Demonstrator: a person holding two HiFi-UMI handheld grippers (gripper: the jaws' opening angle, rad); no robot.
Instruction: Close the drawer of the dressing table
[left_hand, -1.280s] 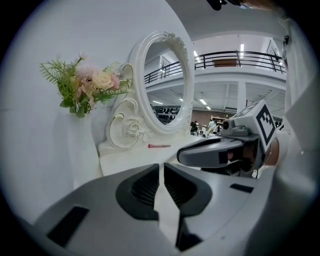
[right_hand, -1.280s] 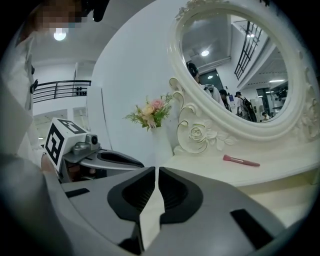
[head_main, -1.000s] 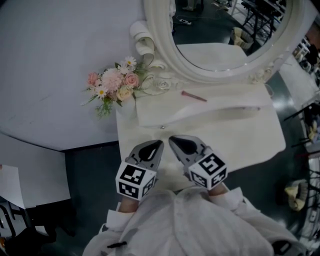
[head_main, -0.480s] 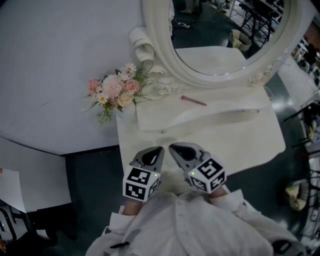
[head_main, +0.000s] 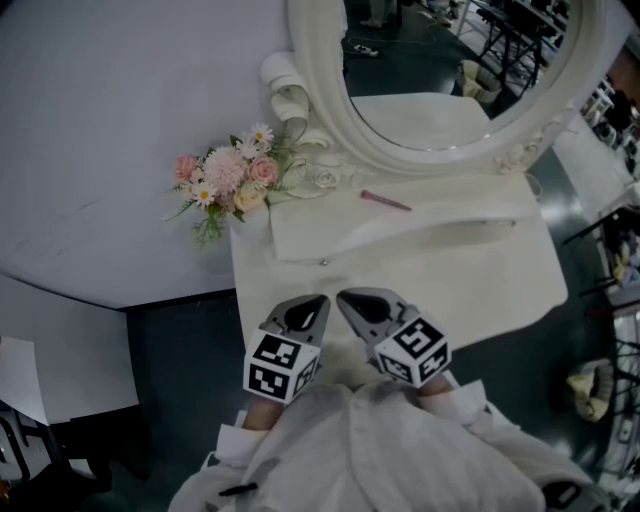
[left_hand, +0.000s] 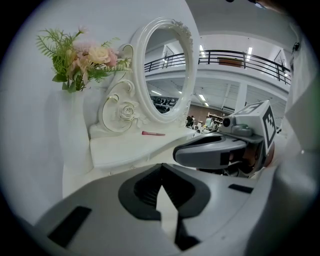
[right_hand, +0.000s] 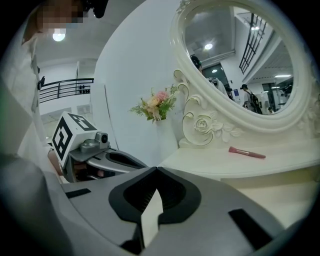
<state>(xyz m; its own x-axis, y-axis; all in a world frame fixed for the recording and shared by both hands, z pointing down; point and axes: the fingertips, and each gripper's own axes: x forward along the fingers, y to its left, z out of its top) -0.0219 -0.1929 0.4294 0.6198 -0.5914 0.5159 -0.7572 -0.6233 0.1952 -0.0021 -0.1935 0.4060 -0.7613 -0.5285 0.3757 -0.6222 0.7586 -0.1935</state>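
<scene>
The white dressing table (head_main: 400, 225) stands against the wall, with its drawer (head_main: 480, 290) pulled out towards me as a wide cream surface under the tabletop. A small knob (head_main: 323, 262) shows near the tabletop's front. My left gripper (head_main: 318, 300) and right gripper (head_main: 345, 298) hover side by side over the drawer's near part, tips almost meeting. Both are shut with nothing in them. In the left gripper view its jaws (left_hand: 161, 167) are closed, and the right gripper (left_hand: 210, 150) is seen alongside. The right gripper view shows its closed jaws (right_hand: 156, 170).
An oval mirror (head_main: 450, 70) in a carved frame rises behind the tabletop. A pink brush (head_main: 386, 201) lies on the tabletop. A vase of pink and white flowers (head_main: 225, 180) stands at the table's left corner. Dark floor lies left of the table.
Both grippers have stayed almost where they were over the drawer's near part. The head view has only shifted slightly.
</scene>
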